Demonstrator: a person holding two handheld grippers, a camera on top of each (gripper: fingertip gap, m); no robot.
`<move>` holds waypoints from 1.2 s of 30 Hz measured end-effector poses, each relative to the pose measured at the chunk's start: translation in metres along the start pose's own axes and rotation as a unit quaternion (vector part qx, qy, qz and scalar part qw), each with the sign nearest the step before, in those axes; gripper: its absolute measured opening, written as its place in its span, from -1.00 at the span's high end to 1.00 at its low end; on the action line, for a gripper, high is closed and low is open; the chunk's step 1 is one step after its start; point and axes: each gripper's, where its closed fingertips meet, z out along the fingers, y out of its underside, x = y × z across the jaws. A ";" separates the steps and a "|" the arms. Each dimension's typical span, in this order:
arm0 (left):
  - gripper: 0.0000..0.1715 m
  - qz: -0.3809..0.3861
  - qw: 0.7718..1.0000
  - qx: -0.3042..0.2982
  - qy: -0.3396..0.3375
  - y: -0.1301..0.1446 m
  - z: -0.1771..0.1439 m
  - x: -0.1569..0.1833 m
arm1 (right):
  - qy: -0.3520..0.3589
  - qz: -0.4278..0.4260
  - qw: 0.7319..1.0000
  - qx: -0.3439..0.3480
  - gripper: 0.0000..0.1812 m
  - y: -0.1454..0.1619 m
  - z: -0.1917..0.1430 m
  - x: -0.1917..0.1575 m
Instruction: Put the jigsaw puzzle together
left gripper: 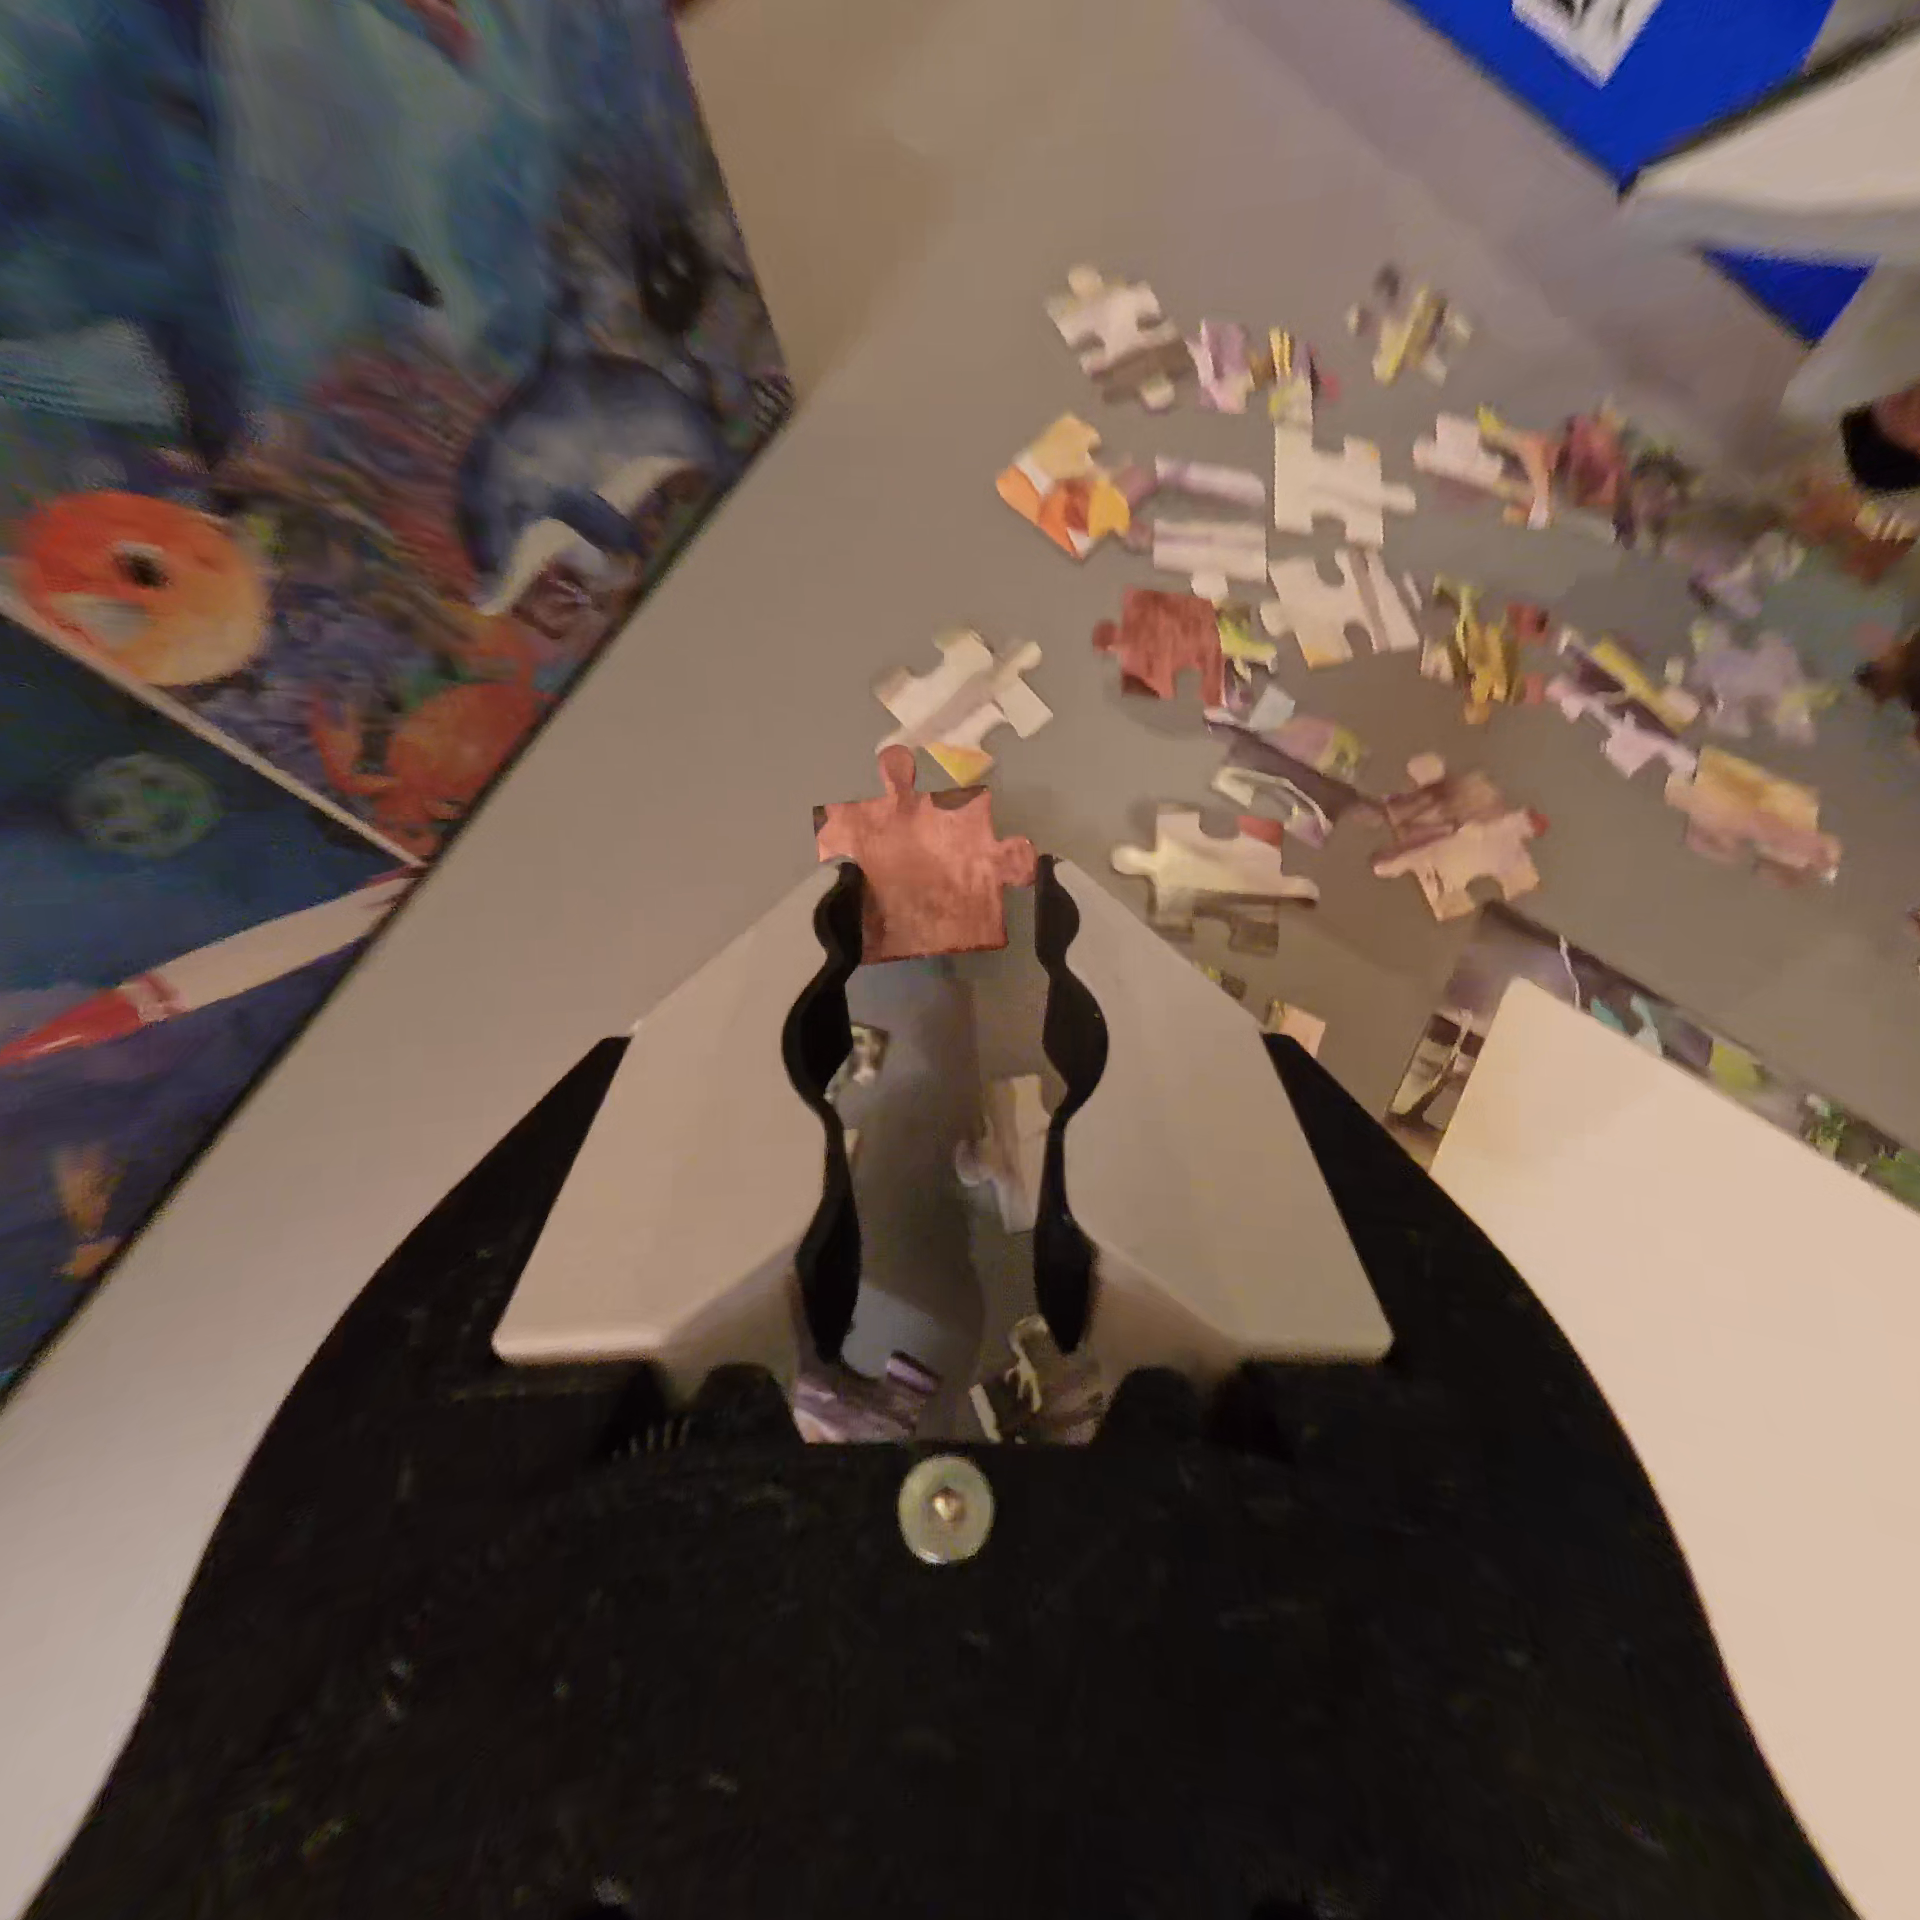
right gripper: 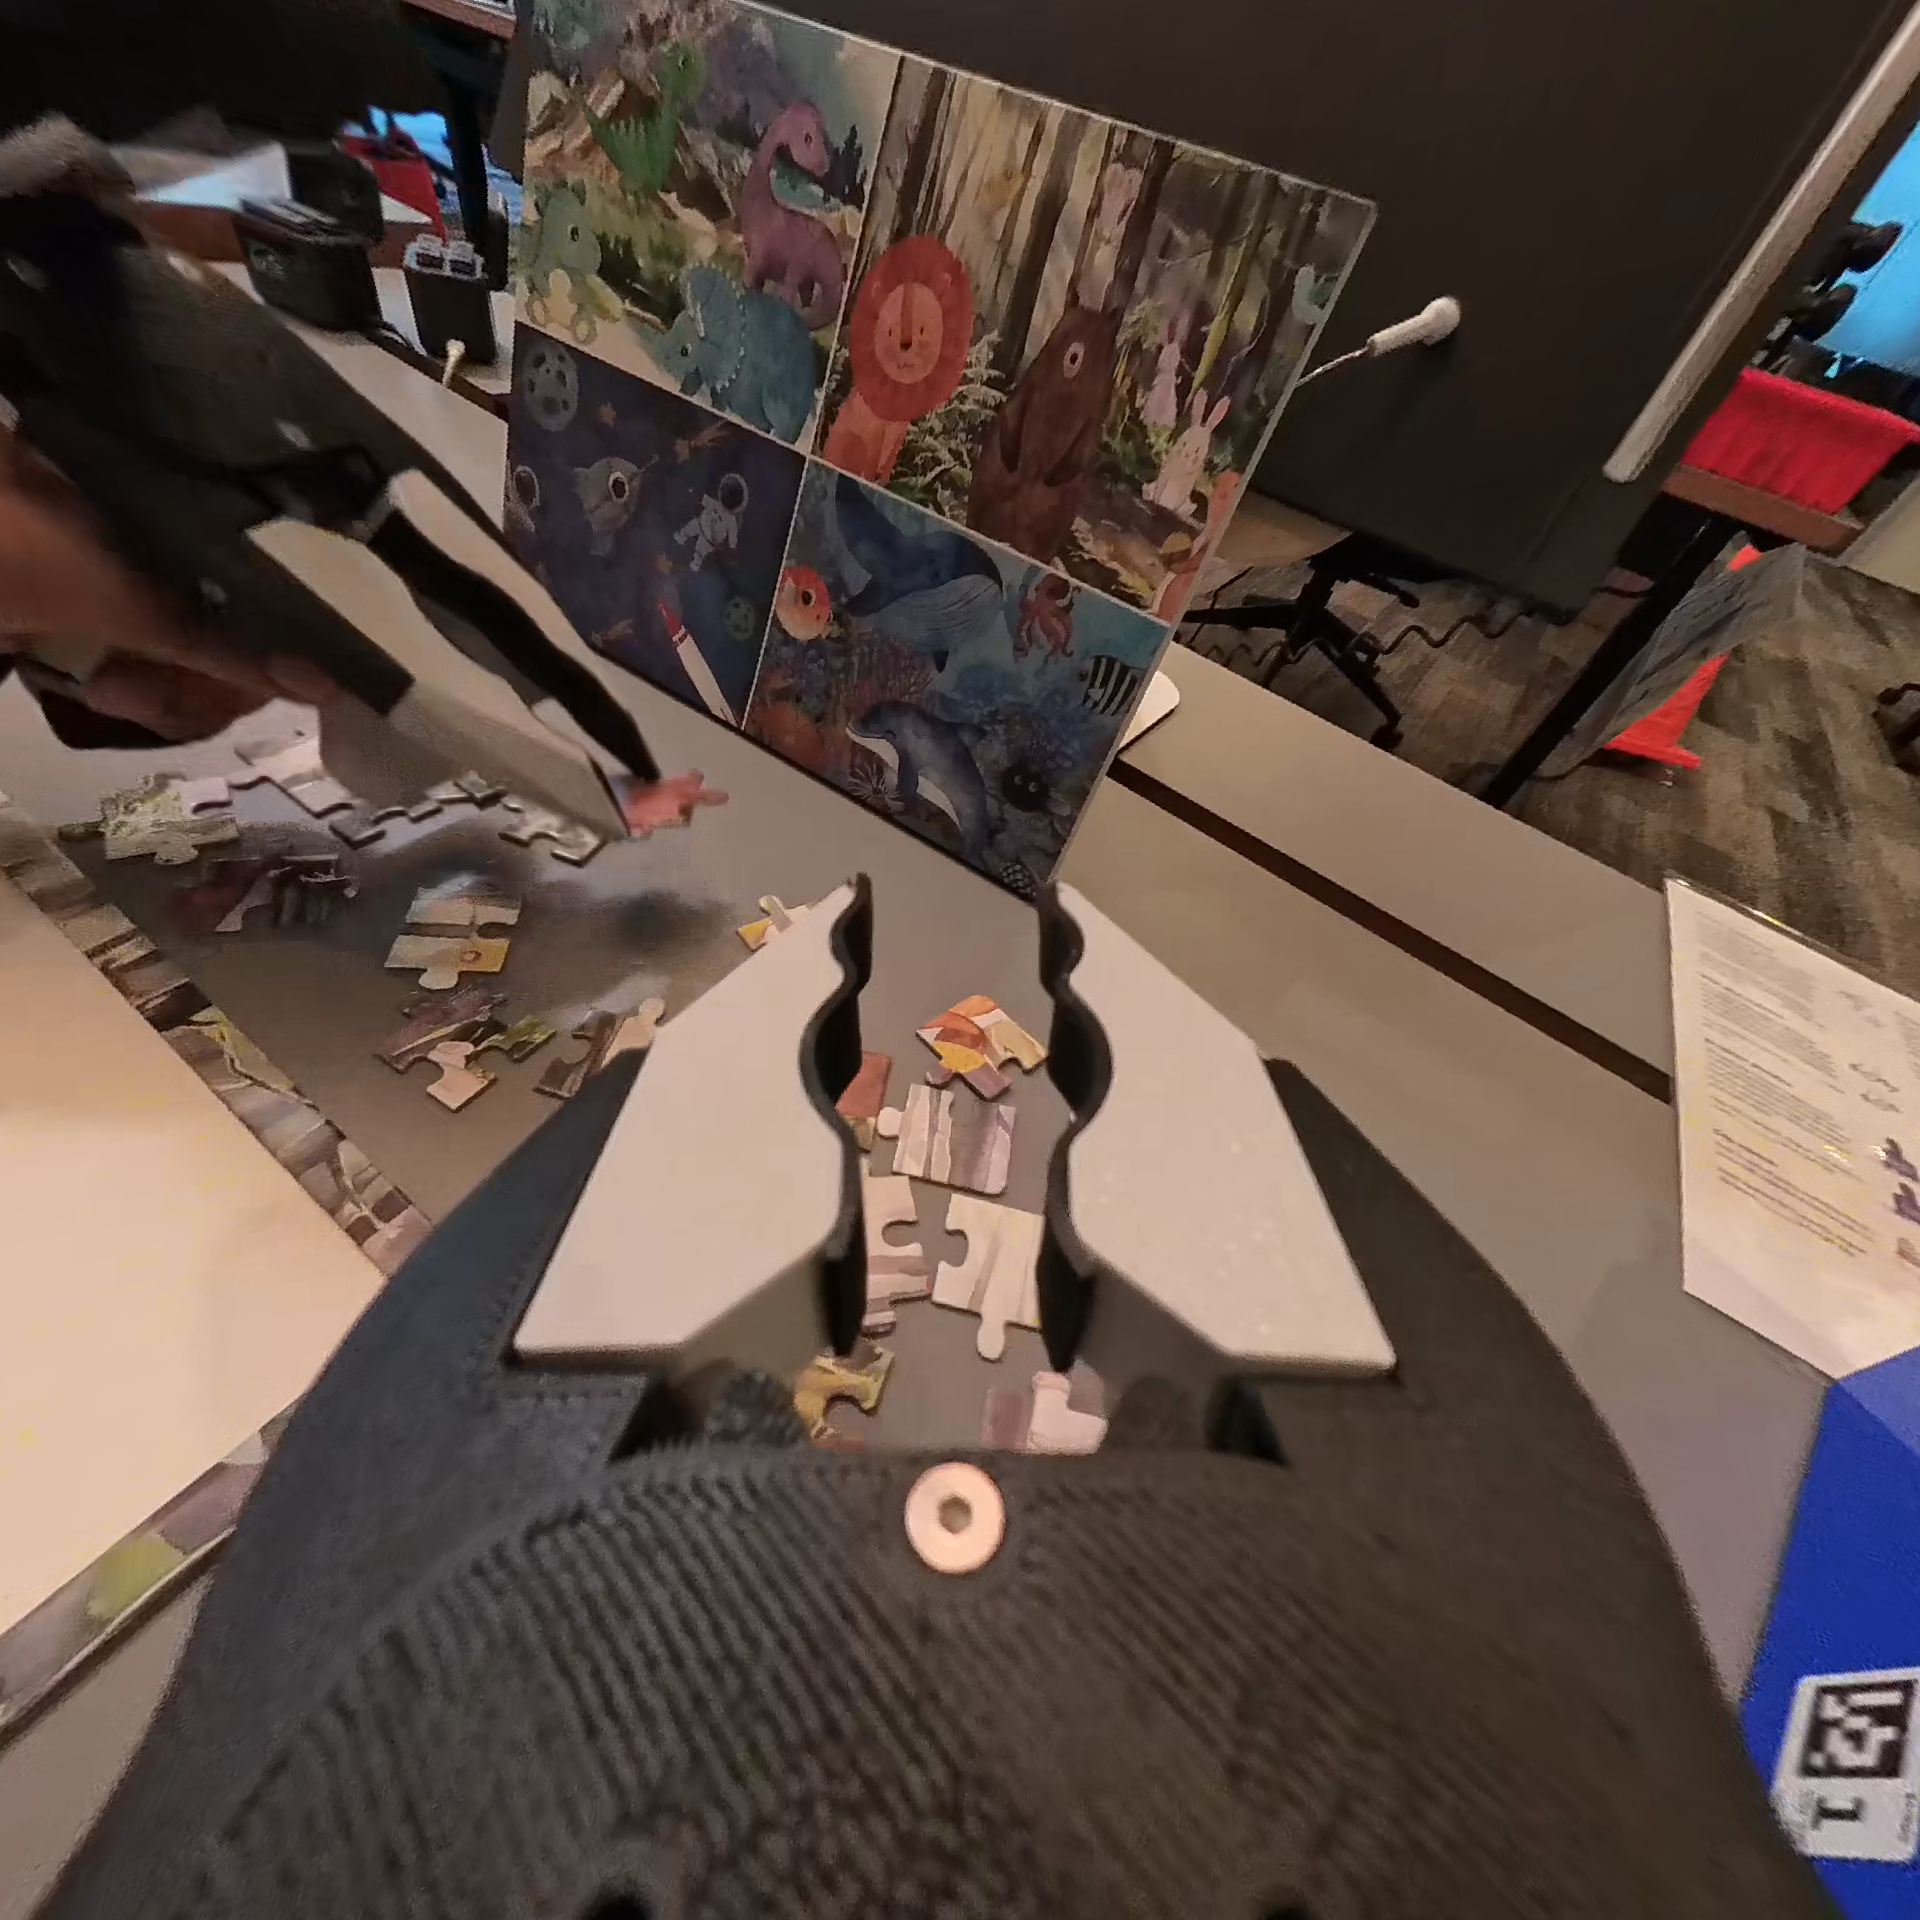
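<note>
Left gripper (left gripper: 940,883) pinches a reddish piece (left gripper: 920,883) above the grey table (left gripper: 883,312), near loose pieces (left gripper: 1330,582); right gripper (right gripper: 951,914) hovers agape and empty over other pieces (right gripper: 966,1143)

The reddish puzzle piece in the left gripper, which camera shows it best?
The left wrist view: the reddish piece sits close and sharp at the left gripper tips, its knobs clear. The right wrist view shows it only small and far off, partly hidden by that gripper.
</note>
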 end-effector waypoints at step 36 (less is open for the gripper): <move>0.62 0.090 0.977 0.181 -0.063 -0.003 -0.086 0.107 | -0.474 0.434 0.766 -0.028 0.97 -0.027 -0.013 -0.154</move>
